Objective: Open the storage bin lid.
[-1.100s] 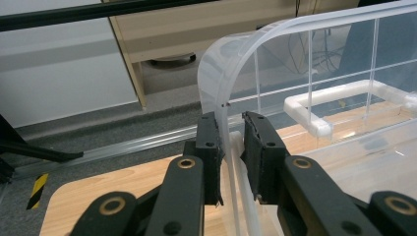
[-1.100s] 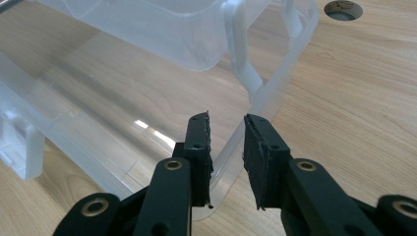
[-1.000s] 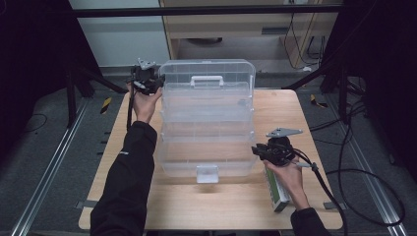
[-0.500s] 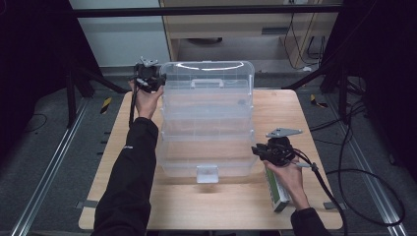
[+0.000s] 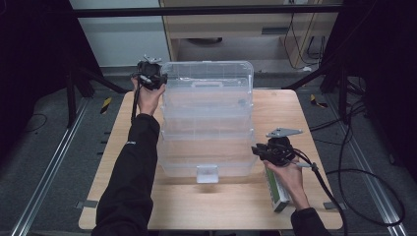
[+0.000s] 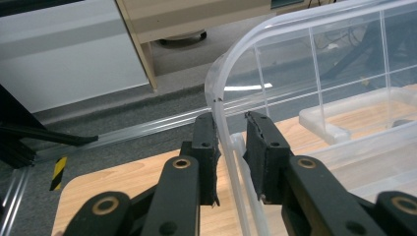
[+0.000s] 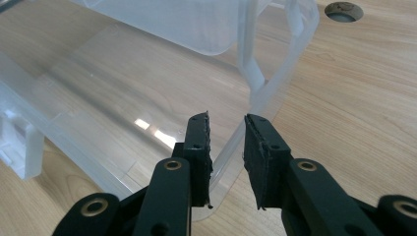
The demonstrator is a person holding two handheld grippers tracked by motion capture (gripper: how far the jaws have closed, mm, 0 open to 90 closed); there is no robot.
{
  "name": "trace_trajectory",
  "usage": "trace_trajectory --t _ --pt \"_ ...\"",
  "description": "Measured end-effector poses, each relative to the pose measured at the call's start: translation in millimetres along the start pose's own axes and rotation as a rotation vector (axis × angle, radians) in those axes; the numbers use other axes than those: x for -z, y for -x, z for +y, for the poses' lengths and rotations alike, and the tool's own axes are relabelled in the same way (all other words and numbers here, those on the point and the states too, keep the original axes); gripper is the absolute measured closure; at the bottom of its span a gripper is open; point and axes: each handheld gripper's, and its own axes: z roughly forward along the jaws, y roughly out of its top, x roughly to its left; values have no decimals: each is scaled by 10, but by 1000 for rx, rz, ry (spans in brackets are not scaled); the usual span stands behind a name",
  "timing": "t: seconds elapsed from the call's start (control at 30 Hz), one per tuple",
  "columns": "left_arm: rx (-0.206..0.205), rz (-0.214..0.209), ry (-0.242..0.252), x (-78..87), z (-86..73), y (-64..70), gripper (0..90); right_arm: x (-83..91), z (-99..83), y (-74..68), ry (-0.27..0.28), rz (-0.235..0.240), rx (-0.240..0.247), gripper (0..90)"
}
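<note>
A large clear plastic box (image 5: 206,128) with stepped tiers, a top handle and a white front latch (image 5: 207,173) stands on the wooden table (image 5: 295,105). My left gripper (image 5: 158,79) is at the box's far left top corner. In the left gripper view its jaws (image 6: 231,118) are shut on the curved clear rim (image 6: 220,98). My right gripper (image 5: 256,150) is at the near right bottom corner. In the right gripper view its jaws (image 7: 226,118) are closed on the rounded corner of the rim (image 7: 275,78) just above the tabletop.
A green and white carton (image 5: 276,191) lies on the table under the right hand. A round cable hole (image 7: 344,11) sits in the tabletop beyond the box. Metal rails and dark floor flank the table, with cabinets behind it.
The left gripper has shifted slightly right, closer onto the far corner of the box. The right gripper and the box stay much as they were.
</note>
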Motion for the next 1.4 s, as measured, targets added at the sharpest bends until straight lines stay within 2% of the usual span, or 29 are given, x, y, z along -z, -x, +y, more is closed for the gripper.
trace_trajectory --t 0.03,0.1,0.13,0.17,0.27,0.33,0.43,0.5,0.57,0.6,0.77,0.93,1.0,1.1,1.13,1.27,1.33,1.4 --pt "15 -6 5 -8 -3 -9 728 0 1 -2 -1 0 -2 722" --pt "2 -5 14 -12 -6 -19 715 0 0 1 0 0 2 722" --pt "14 -28 26 -3 0 -28 738 0 0 -1 0 -1 1 723" --pt "11 -30 34 11 12 -25 732 2 3 -4 -4 -2 0 724" --pt "-12 -8 24 46 21 -9 729 5 10 -6 -11 -1 1 741" --pt "1 -11 22 89 -10 -29 726 17 15 -11 -3 -7 6 757" --pt "7 -19 29 212 -98 -74 724 19 14 -8 -3 -1 8 756" --pt "15 -46 49 308 -169 -113 720 18 4 -2 7 3 4 755" --pt "16 -33 65 430 -240 -137 708 18 0 3 9 8 1 755" --pt "18 -48 57 480 -266 -144 706 19 -1 5 10 9 2 755" --pt "-21 -64 73 748 -371 -136 695 19 -3 4 11 7 5 754" --pt "-27 -92 87 1016 -470 -120 691 18 -4 4 14 6 12 754" --pt "-5 -121 102 1117 -526 -106 691 18 -5 2 14 6 11 754" --pt "-14 -138 108 1253 -616 -83 688 19 -5 0 14 4 10 754" --pt "-1 -151 116 1286 -649 -80 685 18 -5 3 14 6 11 754" --pt "-14 -157 110 1389 -784 -67 671 19 -7 3 15 6 9 754" --pt "0 -172 109 1428 -871 -74 663 19 -7 3 15 6 9 754" --pt "-3 -176 104 1461 -963 -72 659 19 -7 3 16 5 9 754"
